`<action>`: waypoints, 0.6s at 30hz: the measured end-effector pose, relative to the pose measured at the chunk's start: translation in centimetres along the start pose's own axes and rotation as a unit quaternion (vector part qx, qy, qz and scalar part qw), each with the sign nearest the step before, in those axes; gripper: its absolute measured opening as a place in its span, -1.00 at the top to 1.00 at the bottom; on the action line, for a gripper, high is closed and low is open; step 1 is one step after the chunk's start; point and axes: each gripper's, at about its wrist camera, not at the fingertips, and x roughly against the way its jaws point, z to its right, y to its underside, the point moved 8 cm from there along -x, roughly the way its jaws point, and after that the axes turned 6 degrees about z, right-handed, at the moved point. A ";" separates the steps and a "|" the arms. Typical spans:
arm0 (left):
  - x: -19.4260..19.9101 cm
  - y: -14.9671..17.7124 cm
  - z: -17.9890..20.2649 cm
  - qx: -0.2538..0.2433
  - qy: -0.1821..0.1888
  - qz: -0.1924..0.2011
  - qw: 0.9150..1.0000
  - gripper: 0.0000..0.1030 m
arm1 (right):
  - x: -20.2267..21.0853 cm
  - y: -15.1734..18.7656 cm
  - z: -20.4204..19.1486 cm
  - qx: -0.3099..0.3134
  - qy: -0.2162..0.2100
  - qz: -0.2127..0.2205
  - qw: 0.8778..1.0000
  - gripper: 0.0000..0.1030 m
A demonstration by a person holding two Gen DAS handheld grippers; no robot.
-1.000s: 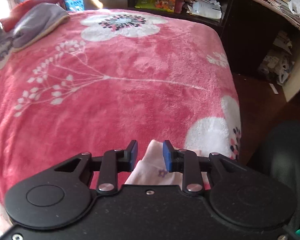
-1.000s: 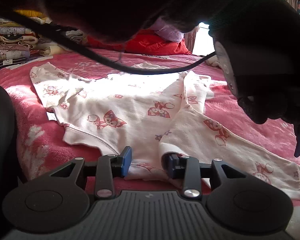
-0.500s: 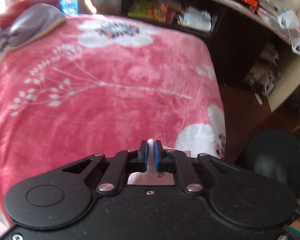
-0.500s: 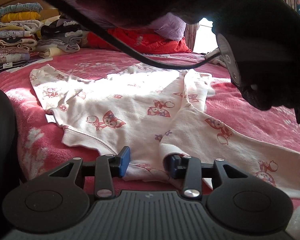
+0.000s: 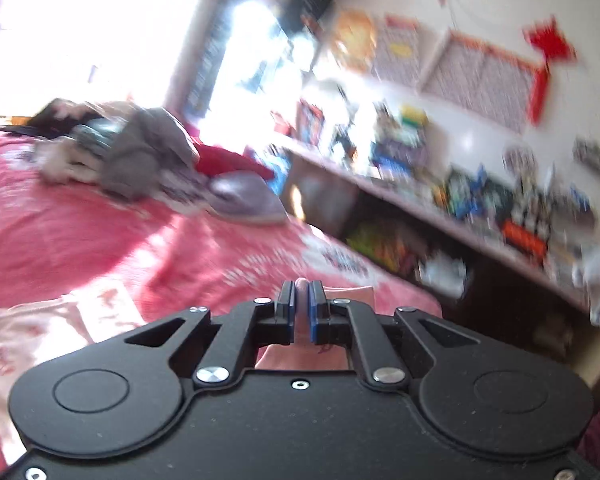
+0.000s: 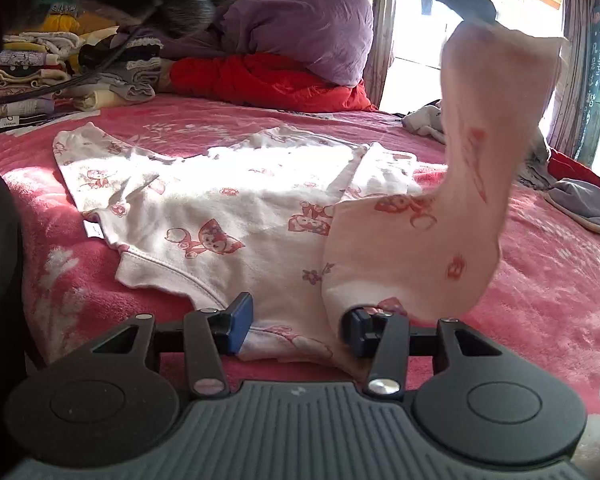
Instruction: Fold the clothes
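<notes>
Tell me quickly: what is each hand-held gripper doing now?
Left hand-held gripper: shut on the sleeve.
Right hand-held gripper: open, jaws just widened, shirt hem between them.

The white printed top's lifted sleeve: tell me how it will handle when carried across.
Likely floppy: the sleeve bends and hangs from the left hand-held gripper. Probably light, since a thin pinch holds it. It may drag the white printed top along.

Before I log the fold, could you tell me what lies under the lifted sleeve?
Under the lifted sleeve are the pink blanket and the shirt's right edge. Whatever lies beneath the flat shirt is covered.
</notes>
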 end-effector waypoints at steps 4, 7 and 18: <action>5.7 0.9 -3.3 0.055 -0.030 0.074 0.995 0.92 | 0.1 0.0 -0.2 0.013 0.009 0.003 1.000 -0.04; 8.8 2.1 -5.0 0.088 -0.041 0.105 0.990 0.92 | 0.2 0.0 -0.3 0.022 0.015 0.006 1.000 -0.07; 13.2 3.6 -6.7 0.112 -0.017 0.135 0.984 0.92 | 3.5 -1.5 -0.4 0.046 0.035 0.040 0.998 -0.34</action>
